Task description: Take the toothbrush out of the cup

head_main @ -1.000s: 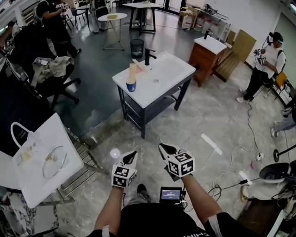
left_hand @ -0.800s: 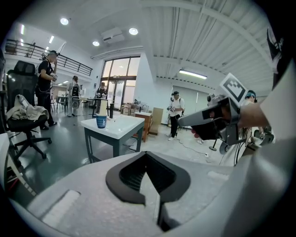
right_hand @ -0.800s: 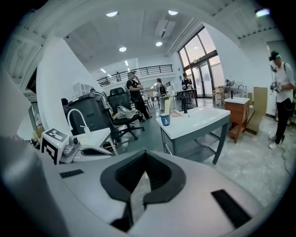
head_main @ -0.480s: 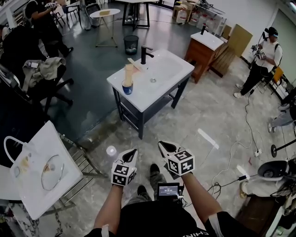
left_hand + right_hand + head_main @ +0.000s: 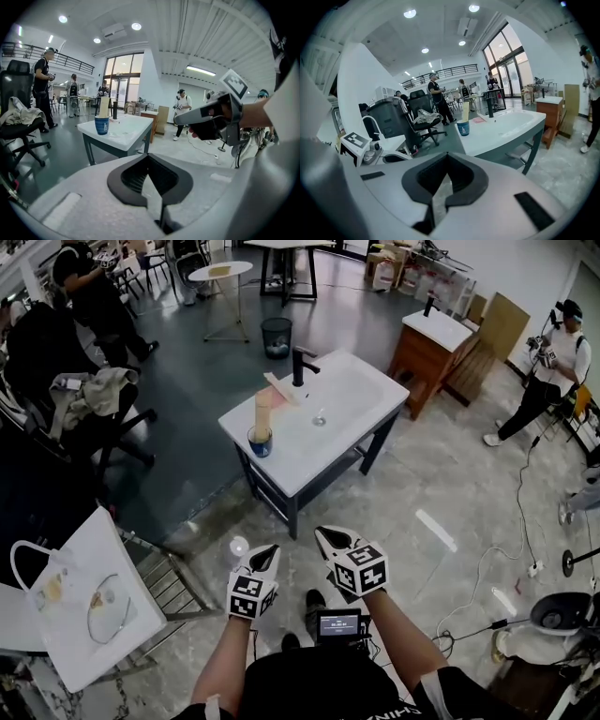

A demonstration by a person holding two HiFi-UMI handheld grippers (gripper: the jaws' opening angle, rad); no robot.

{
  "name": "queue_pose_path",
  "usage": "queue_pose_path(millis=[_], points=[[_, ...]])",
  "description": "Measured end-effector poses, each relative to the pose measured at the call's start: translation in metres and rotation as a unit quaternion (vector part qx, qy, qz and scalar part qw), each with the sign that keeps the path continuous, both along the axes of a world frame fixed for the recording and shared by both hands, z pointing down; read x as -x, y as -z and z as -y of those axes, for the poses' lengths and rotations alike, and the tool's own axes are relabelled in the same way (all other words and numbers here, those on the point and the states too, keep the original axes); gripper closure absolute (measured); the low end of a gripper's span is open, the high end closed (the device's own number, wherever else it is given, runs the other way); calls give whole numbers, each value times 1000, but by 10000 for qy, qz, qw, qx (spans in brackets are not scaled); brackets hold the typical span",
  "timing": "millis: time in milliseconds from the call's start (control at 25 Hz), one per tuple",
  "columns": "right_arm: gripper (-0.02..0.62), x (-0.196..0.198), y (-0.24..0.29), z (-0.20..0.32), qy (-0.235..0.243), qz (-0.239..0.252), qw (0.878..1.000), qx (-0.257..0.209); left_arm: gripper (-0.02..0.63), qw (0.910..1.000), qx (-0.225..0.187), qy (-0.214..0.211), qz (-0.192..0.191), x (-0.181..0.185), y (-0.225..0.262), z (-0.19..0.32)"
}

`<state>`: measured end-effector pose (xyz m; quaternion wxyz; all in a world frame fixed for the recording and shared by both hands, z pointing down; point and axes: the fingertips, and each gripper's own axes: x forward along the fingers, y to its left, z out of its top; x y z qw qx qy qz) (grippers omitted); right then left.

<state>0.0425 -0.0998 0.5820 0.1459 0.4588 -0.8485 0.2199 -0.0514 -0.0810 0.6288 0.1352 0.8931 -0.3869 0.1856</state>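
Observation:
A blue cup (image 5: 261,441) stands on the near left corner of the white sink table (image 5: 328,432), with the toothbrush (image 5: 263,410) upright in it as a tall pale-beige stick. The cup is well ahead of both grippers, over open floor. My left gripper (image 5: 266,555) and right gripper (image 5: 329,540) are held side by side low in the head view, both shut and empty. In the left gripper view, the cup (image 5: 101,125) and toothbrush (image 5: 104,107) show far beyond the shut left gripper (image 5: 149,162). The right gripper (image 5: 446,160) points toward the cup (image 5: 463,127).
A black faucet (image 5: 300,362) and a pink flat item (image 5: 279,387) are on the sink table. An office chair with clothes (image 5: 94,395) stands to the left, a white side table (image 5: 89,549) at near left, a wooden cabinet (image 5: 436,348) beyond. Cables (image 5: 487,601) lie at right. Several people stand around.
Both grippers have advanced together across the floor toward the sink table, which now sits lower and closer in the head view. Their jaws stay shut.

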Motion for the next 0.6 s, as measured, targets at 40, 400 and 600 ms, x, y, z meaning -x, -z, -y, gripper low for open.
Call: queue_pose_path(millis=[40,400,600], points=[[586,-3,1,11,40,28,10000,-7,597,10000,-13,44,15,-3,2,11],[586,-17,10,94,512,144,9985,-92,597,9984,-76,551,108,-22,14,84],[586,-18,8,119,721,195,9972,-51,597,9967,-83,789,160,-22,17,106]])
